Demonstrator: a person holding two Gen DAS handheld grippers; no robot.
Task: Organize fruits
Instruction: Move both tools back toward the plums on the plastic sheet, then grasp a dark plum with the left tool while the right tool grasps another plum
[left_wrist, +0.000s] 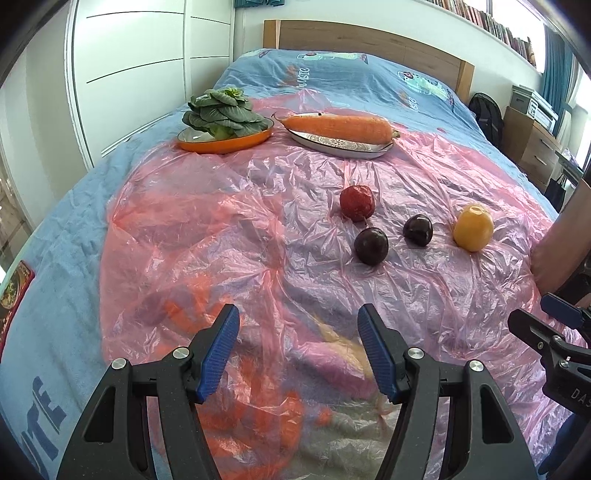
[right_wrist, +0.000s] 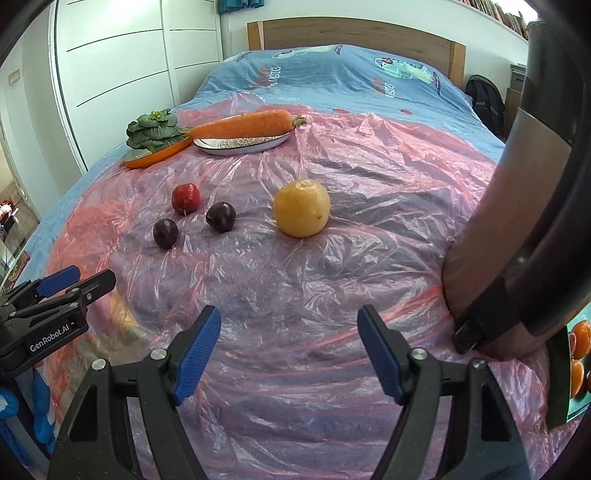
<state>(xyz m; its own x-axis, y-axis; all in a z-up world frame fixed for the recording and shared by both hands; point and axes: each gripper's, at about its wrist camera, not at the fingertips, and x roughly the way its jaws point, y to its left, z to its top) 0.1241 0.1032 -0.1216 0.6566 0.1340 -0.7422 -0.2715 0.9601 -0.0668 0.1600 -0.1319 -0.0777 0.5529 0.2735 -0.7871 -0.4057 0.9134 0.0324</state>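
While the four fruits lay loose on the crinkled pink plastic sheet (right_wrist: 332, 266) over the bed, I saw the round yellow-orange citrus (right_wrist: 301, 208) well right of the two dark purple plums (right_wrist: 221, 216) (right_wrist: 166, 233) and the red wrinkled fruit (right_wrist: 186, 198). Beyond them sat a leafy green vegetable (left_wrist: 221, 112) on an orange plate (left_wrist: 229, 142) and a long carrot (left_wrist: 338, 127) on a patterned oval dish (left_wrist: 343, 144). My left gripper (left_wrist: 297, 354) and right gripper (right_wrist: 288, 354) hovered with fingers spread, pinching nothing.
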